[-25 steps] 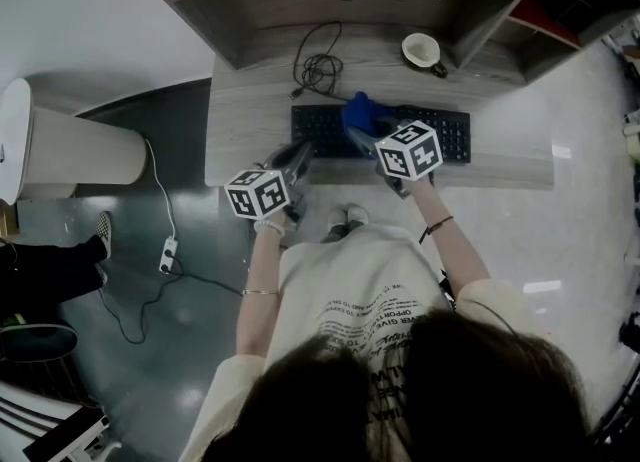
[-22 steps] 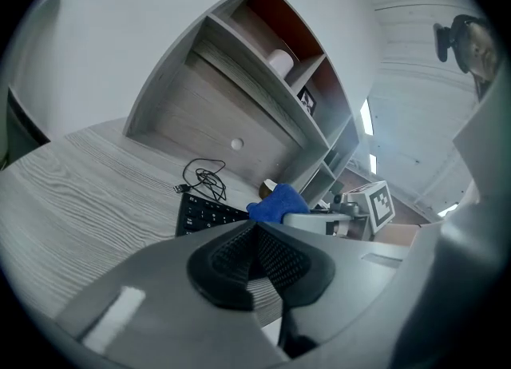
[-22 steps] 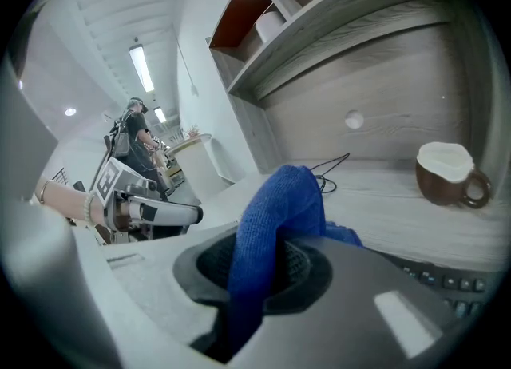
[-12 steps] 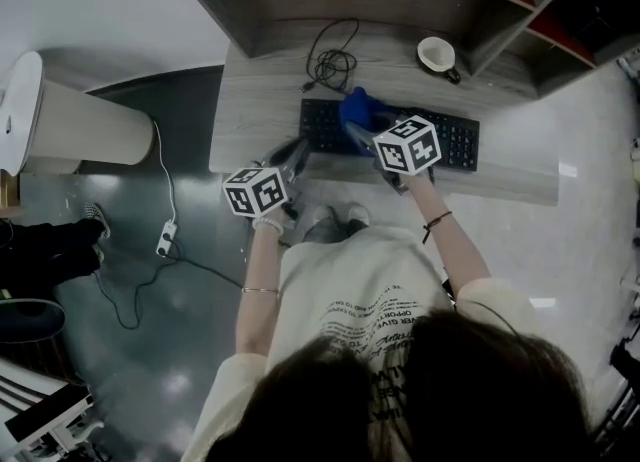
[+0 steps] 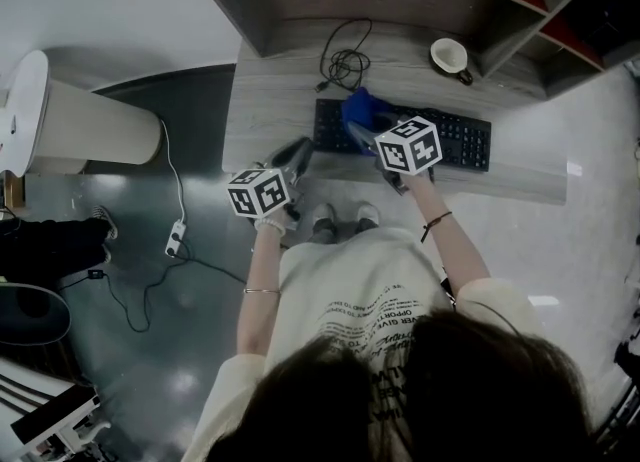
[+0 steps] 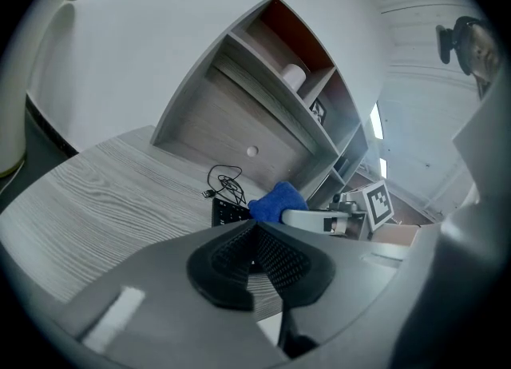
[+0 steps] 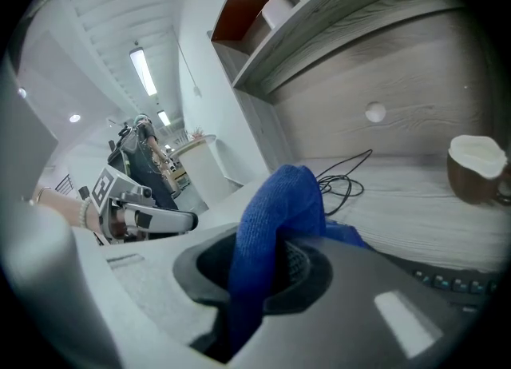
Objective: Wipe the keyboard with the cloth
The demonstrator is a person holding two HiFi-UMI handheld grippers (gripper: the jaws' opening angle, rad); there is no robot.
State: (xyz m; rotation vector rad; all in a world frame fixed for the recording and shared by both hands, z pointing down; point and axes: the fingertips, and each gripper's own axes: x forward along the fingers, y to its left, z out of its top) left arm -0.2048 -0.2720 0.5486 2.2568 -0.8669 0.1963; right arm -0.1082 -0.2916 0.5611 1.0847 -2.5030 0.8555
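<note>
The blue cloth (image 5: 362, 108) is clamped in the right gripper (image 5: 358, 133) over the left end of the keyboard (image 5: 450, 138), upper centre of the head view. The left gripper (image 6: 254, 241) is shown closed on nothing only in its own view.

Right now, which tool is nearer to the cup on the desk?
Right. The right tool, clamping the blue cloth, is over the left part of the keyboard, left of the cup. The left tool is farther left, near the front edge of the desk.
</note>
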